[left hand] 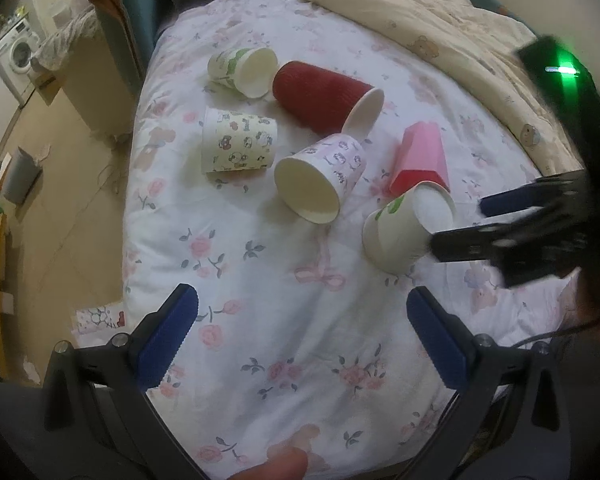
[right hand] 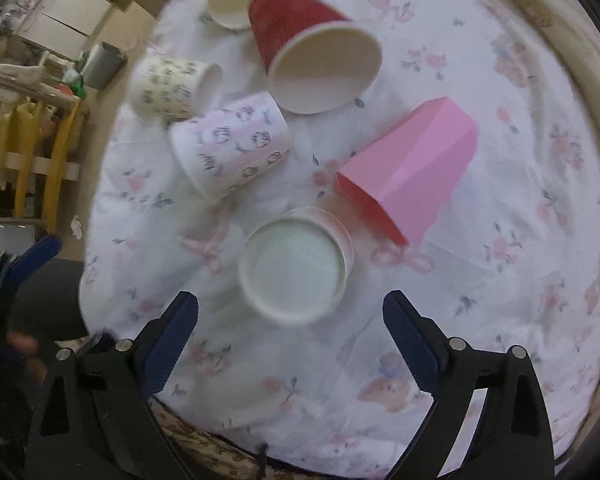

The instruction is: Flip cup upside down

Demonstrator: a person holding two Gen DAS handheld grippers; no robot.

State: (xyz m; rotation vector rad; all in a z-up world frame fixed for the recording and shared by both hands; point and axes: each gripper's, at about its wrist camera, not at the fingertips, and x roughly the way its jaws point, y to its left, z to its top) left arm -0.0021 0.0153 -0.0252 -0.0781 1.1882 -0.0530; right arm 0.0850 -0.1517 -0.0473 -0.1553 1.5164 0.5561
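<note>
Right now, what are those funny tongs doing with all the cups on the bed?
A person holds tongs in each hand over a flowery white bedsheet scattered with paper cups. The right tongs are open, closing in on a white paper cup with green print, which looks bottom-up. The left tongs hang open, holding nothing. A dark red ribbed cup lies on its side, and a pink faceted cup sits nearby.

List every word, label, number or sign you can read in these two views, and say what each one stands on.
None can be read.
The cream printed cup and the pink-white printed cup carry small cartoon figures, with no legible letters.
The green marks on the white cup beside the right gripper and on the far cup are too blurred to read.
</note>
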